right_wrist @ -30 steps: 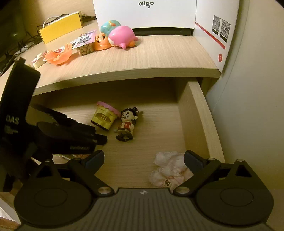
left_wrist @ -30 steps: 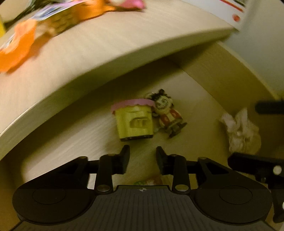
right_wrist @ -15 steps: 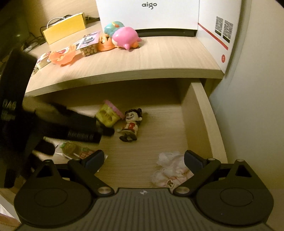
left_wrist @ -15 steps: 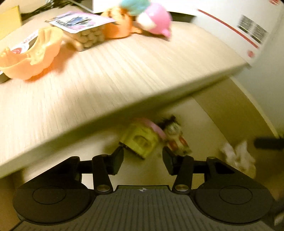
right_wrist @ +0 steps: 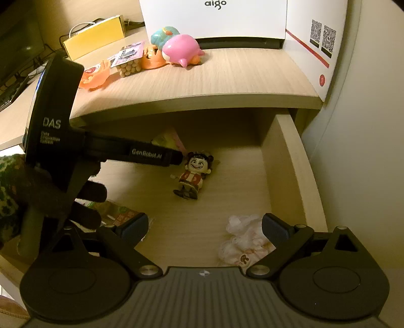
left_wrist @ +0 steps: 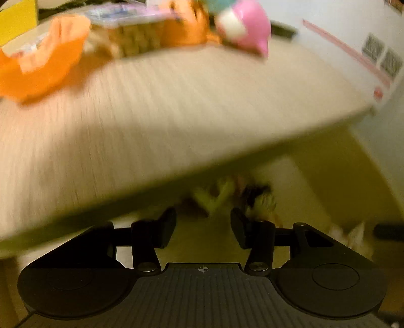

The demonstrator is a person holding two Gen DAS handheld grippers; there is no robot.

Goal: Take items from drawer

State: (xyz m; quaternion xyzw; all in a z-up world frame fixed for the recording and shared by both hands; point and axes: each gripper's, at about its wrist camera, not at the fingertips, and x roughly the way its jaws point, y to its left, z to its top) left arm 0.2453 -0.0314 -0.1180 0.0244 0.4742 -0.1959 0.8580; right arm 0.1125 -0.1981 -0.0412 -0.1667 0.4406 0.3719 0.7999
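Observation:
The open wooden drawer (right_wrist: 290, 176) holds a small grinning figure (right_wrist: 193, 174) lying on its back, a crumpled white wrapper (right_wrist: 242, 242) and a green snack packet (right_wrist: 121, 214). My left gripper (right_wrist: 176, 157) reaches in from the left. It is shut on a yellow cup with a pink lid (right_wrist: 166, 138), which is tilted and off the floor. In the blurred left wrist view the cup (left_wrist: 214, 196) sits at the tips of the left gripper (left_wrist: 203, 219), with the figure (left_wrist: 260, 199) just right of it. My right gripper (right_wrist: 204, 224) hangs open over the drawer's front, holding nothing.
The desk top (right_wrist: 227, 75) overhangs the drawer and carries a pink toy (right_wrist: 181, 50), orange pieces (right_wrist: 96, 75), a snack pack (right_wrist: 128, 65), a yellow box (right_wrist: 96, 35) and a white carton (right_wrist: 214, 20). A gloved hand (right_wrist: 15, 191) holds the left gripper. A wall stands at the right.
The left gripper's fingers spread a little and came around the yellow cup, which tipped and rose from the floor. The left view swung upward. The right gripper barely moved.

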